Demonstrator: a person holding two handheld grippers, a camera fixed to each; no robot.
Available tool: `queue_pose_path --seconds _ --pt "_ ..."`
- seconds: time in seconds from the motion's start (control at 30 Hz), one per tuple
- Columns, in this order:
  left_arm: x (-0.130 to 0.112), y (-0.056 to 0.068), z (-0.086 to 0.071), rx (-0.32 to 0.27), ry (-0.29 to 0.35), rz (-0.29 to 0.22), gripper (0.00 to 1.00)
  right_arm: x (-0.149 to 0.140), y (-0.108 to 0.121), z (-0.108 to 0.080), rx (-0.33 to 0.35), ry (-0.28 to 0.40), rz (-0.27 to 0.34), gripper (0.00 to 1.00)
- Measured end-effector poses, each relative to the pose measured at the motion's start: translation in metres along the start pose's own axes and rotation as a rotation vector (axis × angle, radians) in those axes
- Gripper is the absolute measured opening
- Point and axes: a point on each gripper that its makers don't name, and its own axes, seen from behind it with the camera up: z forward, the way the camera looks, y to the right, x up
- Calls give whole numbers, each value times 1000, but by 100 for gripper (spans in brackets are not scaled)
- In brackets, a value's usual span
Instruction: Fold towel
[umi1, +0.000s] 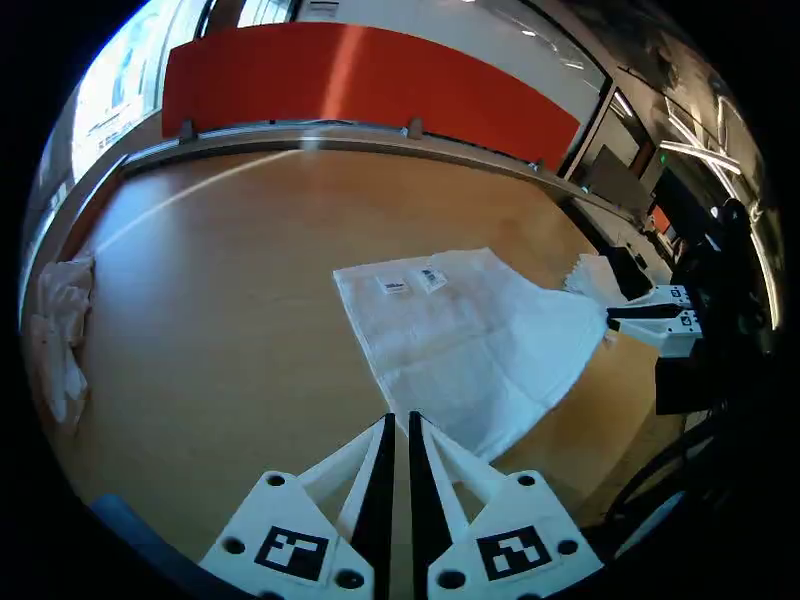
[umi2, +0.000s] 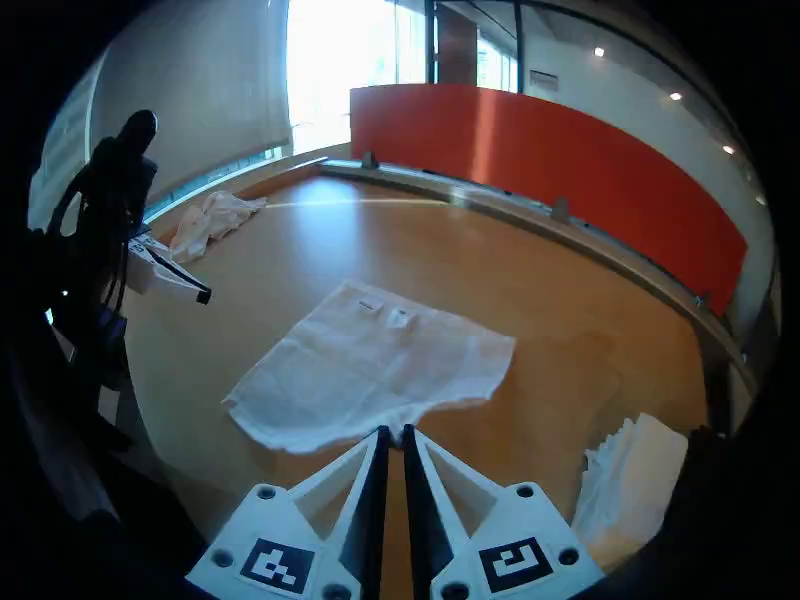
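Finding: the towel (umi1: 470, 340) lies spread flat on the tabletop (umi1: 230, 300), well short of the red panel (umi1: 370, 80), with its two labels (umi1: 410, 280) on the edge nearest that panel. It looks thin, light and limp, so expect it to sag and drag. Take it at a corner or along a hem, not mid-cloth.

Left gripper (umi1: 400, 425): it hangs over bare wood on the side away from the red panel. The jaws are drawn to a narrow slit, holding and touching nothing.

Right gripper (umi2: 392, 435): the jaws are likewise nearly closed. The tips sit right at the towel's edge farthest from the red panel. You cannot tell whether any cloth is caught between them.
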Motion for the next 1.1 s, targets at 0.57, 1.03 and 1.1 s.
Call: queue_pose_path --seconds 0.57,1.03,1.1 --pt "-20 8 11 -17 -58 65 64 -4 2 1 -8 -4 -3 10" --pt "-80 36 50 -54 -178 148 64 -9 5 5 -13 -12 -2 10" --pt "-86 39 54 -51 -188 158 64 -9 5 5 -13 -12 -1 10"
